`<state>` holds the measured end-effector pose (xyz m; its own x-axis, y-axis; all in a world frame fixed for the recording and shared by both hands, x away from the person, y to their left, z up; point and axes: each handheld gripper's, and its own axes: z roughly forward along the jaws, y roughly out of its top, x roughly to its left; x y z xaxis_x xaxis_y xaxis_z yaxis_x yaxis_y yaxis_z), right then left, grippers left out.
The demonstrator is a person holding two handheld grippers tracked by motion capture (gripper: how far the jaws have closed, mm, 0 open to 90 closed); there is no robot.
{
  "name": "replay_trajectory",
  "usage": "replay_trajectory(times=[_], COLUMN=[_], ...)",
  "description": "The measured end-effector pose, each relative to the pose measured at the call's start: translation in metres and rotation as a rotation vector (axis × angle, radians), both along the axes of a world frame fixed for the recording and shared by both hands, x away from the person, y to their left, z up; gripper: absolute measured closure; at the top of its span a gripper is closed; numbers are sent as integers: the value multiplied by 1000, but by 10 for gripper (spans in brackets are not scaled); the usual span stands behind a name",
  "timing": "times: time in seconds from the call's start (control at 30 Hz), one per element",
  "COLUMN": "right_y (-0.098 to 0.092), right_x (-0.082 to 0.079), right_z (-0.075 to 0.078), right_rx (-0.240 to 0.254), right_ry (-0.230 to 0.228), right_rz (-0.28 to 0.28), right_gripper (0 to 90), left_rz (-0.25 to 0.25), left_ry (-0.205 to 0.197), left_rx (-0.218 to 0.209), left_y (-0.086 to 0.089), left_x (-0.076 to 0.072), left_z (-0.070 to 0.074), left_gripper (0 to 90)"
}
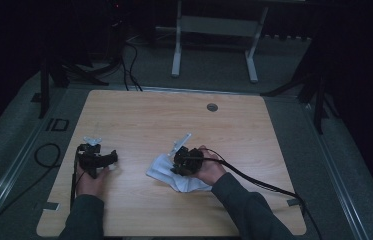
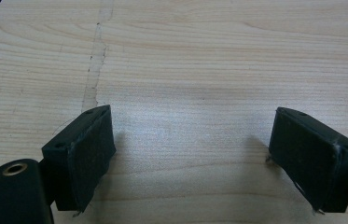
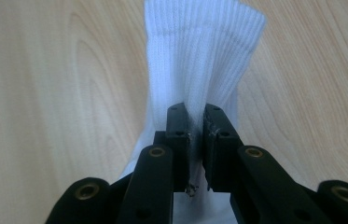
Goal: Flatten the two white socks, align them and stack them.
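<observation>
Your right gripper (image 3: pixel 195 140) is pinching a white sock (image 3: pixel 199 60); its two black jaws are almost shut, with a thin fold of the sock squeezed between the pads; the ribbed top of the sock stretches away from the jaws over the wood. From the high view, the sock (image 1: pixel 166 172) lies in a crumpled heap on the wooden table (image 1: pixel 234 130), near the middle and a bit toward your side; your right gripper (image 1: pixel 186 161) sits right on top of it, and your right hand (image 1: pixel 209 167) wraps around the gripper; a black cable runs from it off to the right.

Your left gripper (image 2: pixel 190 154) is wide open; nothing is between its jaws, just bare wood under them. In the high view your left gripper (image 1: pixel 94 157) rests low over the table on the left side, well apart from the sock; your left hand (image 1: pixel 91 182) holds it from behind.
</observation>
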<state>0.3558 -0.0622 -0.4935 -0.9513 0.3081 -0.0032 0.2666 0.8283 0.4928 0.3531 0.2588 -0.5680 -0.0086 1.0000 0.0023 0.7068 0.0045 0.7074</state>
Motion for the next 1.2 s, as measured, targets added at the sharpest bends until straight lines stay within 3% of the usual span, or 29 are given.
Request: replay_trajectory(times=[0.3,0.7,0.93,1.0,1.2], right_y=[10,23,23,20,8], right_x=[1,6,8,8,12], right_z=[1,-21,-19,-12,10], right_rx=[-8,-62,-87,-69,-75], right_ry=[-24,-21,-10,-9,-40], right_rz=[8,14,7,-2,-26], right_gripper=[812,796,550,516,460], left_rz=[0,0,0,0,0], left_ry=[0,-1,-1,0,2], left_rx=[0,0,0,0,0], left_y=[0,0,0,0,0], left_x=[0,0,0,0,0], left_z=[0,0,0,0,0], left_gripper=[142,142,142,142,142])
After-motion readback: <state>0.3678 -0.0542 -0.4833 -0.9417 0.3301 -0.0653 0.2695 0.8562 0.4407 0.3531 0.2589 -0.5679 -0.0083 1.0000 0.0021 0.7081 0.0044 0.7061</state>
